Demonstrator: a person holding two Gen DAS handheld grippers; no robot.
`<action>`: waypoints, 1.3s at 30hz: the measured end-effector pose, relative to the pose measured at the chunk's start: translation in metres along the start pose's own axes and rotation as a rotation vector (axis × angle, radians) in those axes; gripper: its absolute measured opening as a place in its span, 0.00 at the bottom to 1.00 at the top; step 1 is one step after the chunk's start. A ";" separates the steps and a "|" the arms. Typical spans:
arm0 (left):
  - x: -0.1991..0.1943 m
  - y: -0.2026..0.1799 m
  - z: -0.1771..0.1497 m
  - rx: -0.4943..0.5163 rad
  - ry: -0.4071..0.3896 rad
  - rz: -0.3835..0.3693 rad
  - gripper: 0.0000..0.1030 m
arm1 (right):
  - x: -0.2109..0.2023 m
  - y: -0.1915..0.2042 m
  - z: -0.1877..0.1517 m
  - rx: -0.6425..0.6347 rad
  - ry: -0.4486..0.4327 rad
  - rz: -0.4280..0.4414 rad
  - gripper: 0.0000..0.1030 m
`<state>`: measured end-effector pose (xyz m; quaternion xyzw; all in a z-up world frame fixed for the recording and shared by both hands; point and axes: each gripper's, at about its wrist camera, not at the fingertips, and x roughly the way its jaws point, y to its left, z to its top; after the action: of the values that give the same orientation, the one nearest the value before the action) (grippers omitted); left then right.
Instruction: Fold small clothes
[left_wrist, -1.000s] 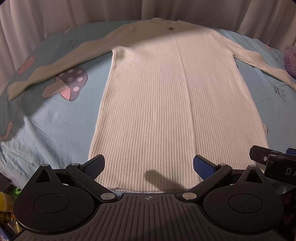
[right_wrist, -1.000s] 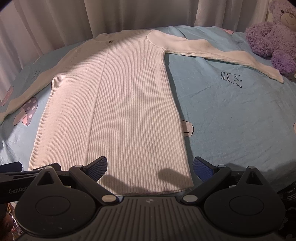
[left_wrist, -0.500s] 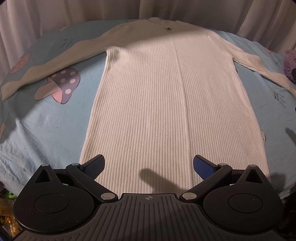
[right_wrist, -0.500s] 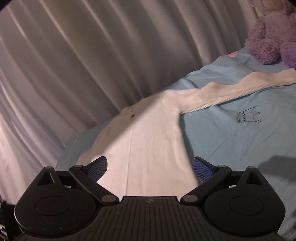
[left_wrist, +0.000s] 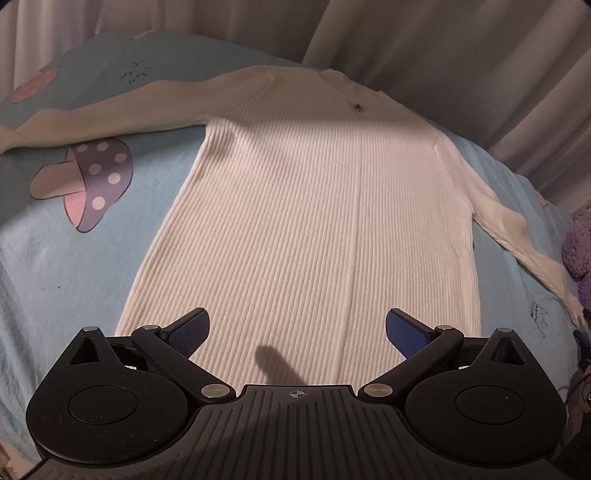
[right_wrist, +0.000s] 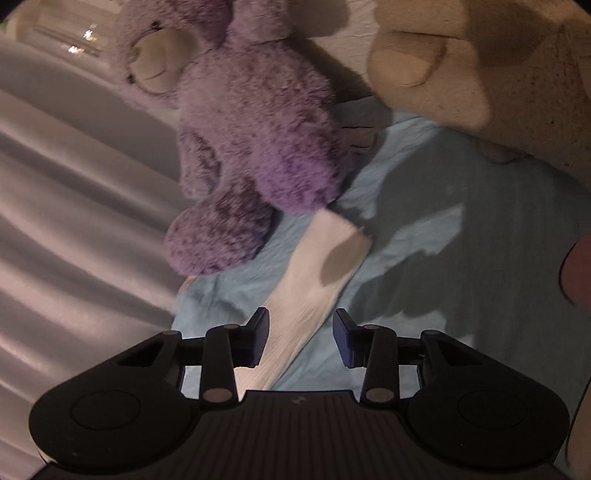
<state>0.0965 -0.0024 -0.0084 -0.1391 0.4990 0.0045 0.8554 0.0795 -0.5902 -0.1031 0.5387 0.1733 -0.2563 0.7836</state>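
Right wrist view: the right gripper (right_wrist: 301, 338) is closing around the white sweater's sleeve cuff (right_wrist: 325, 258) beside a purple plush bear (right_wrist: 251, 122), pads not yet pressing. The left gripper (left_wrist: 294, 329) gapes wide above the sweater's (left_wrist: 314, 221) hem on the blue bedsheet (left_wrist: 66, 266).

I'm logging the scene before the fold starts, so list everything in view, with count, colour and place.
sweater: one, white ribbed, spread flat on the bed, sleeves out to both sides
sleeve cuff: one, white, beside the purple bear's foot
bed sheet: one, light blue with mushroom and crown prints, under the sweater
purple bear: one, purple plush, on the sheet by the curtain
cream plush toy: one, cream, beside the purple bear, partly out of view
curtain: one, pale, behind the bed
left tool: black with blue pads, open over the sweater's hem
right tool: black, closing, sleeve between the jaws, not yet pinched
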 end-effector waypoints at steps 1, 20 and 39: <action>0.004 0.000 0.003 -0.006 0.001 -0.001 1.00 | 0.002 -0.004 0.002 0.011 -0.009 0.013 0.33; 0.031 -0.014 0.062 -0.106 -0.117 -0.301 1.00 | -0.035 0.178 -0.188 -0.675 0.441 0.627 0.12; 0.138 -0.036 0.083 -0.189 0.134 -0.502 0.41 | -0.018 0.102 -0.262 -0.569 0.674 0.369 0.15</action>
<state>0.2415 -0.0353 -0.0792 -0.3375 0.5015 -0.1705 0.7782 0.1263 -0.3125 -0.1106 0.3775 0.3826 0.1340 0.8326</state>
